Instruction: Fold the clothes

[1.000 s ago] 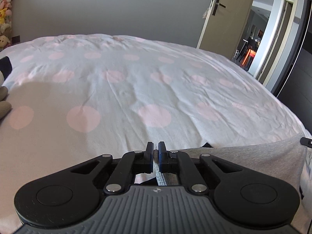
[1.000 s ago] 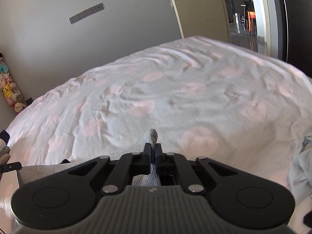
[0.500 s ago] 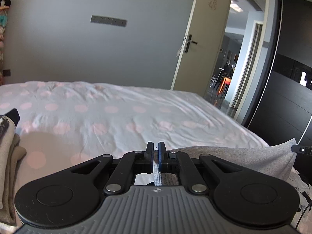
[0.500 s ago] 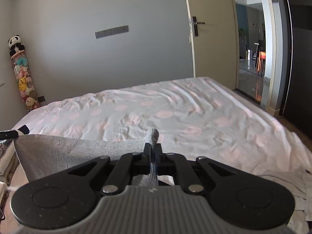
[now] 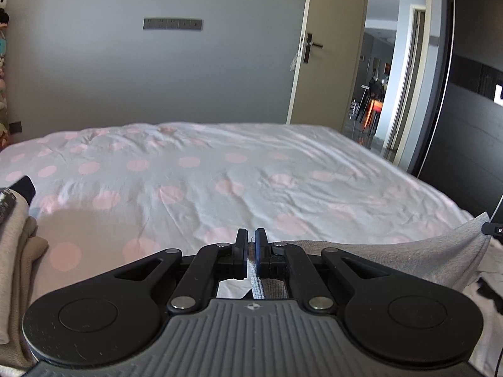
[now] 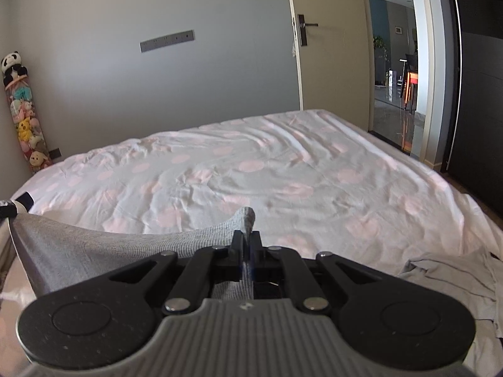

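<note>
- Left gripper [image 5: 251,238] and right gripper [image 6: 247,239] each pinched the grey garment [image 6: 94,245], stretched above the bed [image 5: 220,169]
- Only the right view showed the crumpled cloth [image 6: 446,270]; only the left view showed the folded stack [image 5: 15,251]

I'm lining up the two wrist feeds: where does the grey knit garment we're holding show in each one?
Left wrist view: the grey knit garment stretches from the left gripper out to the lower right edge.
Right wrist view: the garment runs from the right gripper out to the lower left edge.
Shared landmark: the grey switch panel on the wall.
</note>
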Demonstrator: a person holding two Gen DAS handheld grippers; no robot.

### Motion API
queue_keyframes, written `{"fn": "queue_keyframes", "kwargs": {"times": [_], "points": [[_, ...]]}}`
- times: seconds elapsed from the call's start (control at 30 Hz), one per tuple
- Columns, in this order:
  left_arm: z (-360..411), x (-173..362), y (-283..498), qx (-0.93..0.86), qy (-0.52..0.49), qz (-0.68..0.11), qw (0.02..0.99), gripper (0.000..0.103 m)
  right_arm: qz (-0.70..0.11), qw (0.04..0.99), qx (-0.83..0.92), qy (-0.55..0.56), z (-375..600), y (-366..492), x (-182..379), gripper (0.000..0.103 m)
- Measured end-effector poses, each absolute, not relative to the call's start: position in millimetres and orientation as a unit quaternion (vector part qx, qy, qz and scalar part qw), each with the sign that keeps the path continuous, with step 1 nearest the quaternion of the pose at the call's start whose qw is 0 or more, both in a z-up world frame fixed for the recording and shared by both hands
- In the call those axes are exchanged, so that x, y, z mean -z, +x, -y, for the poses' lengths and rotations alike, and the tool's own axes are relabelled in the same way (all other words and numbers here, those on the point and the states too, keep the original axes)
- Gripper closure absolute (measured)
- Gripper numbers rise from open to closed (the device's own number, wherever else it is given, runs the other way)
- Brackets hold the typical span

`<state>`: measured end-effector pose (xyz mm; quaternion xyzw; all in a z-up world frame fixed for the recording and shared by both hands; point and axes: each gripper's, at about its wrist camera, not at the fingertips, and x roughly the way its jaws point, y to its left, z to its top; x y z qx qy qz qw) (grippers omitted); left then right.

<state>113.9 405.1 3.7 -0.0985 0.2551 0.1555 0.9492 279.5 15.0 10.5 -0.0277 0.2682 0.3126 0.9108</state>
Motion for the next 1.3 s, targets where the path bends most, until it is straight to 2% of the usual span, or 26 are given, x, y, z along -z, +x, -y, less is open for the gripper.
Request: {"fn": "queue_keyframes", "kwargs": {"times": [0.3,0.57,0.67,0.7,0.73,0.87,0.97,1.1,1.3], "points": [[-431.6,73.9,185.0,-0.176,-0.07,-0.324,0.927,0.1,-0.317,0.903,-0.289,-0.021,-55.3,352.7,77.0,0.098],[-442.5,125.2,215.8,-0.188,-0.064,-0.376,0.905,0.1,-0.348,0.895,-0.277,-0.021,-75.3,386.2,120.4,0.097],[-444.6,132.2,214.8,-0.185,-0.083,-0.387,0.9,0.1,-0.356,0.895,-0.267,-0.016,-74.6,388.9,124.2,0.088],[-444.8,131.0,211.1,-0.186,-0.091,-0.384,0.9,0.099,-0.356,0.896,-0.263,-0.014,-72.1,387.7,122.7,0.076],[-445.1,128.7,205.8,-0.188,-0.099,-0.378,0.901,0.099,-0.355,0.898,-0.261,-0.012,-69.1,385.9,120.6,0.071],[-442.9,115.1,178.1,-0.187,-0.12,-0.371,0.902,0.09,-0.356,0.896,-0.266,-0.009,-53.3,372.6,107.1,0.072],[-435.5,104.9,150.5,-0.177,-0.134,-0.368,0.903,0.09,-0.359,0.892,-0.274,0.002,-40.5,352.7,94.9,0.072],[-412.9,96.7,109.9,-0.156,-0.137,-0.379,0.902,0.09,-0.377,0.879,-0.292,0.012,-28.0,319.2,87.0,0.061],[-373.7,95.0,57.8,-0.137,-0.133,-0.397,0.898,0.083,-0.409,0.855,-0.318,-0.013,-16.6,272.6,89.1,0.056]]}}
